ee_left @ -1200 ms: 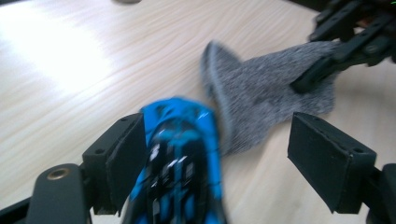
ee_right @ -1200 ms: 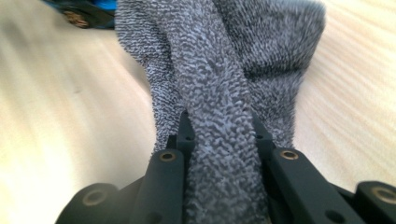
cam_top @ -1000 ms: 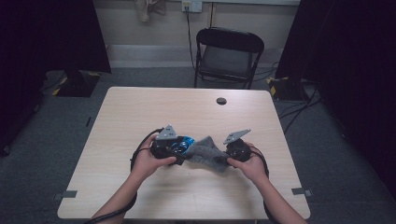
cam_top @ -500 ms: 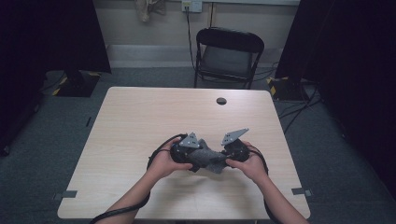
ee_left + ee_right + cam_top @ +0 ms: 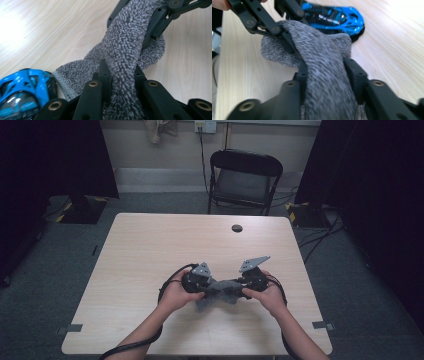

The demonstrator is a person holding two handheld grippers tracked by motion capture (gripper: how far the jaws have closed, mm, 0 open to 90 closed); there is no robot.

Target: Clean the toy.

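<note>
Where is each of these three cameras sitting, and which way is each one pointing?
High view: above the person's side, looking forward and down on the table; forearms, both hands.
Left gripper view: rides the left gripper, looking along its jaws, clamped on the grey towel.
Right gripper view: rides the right gripper, looking along its jaws around the towel, toward the left gripper.
Shared: both gripper views show the towel, the blue toy car and the opposite gripper.
</note>
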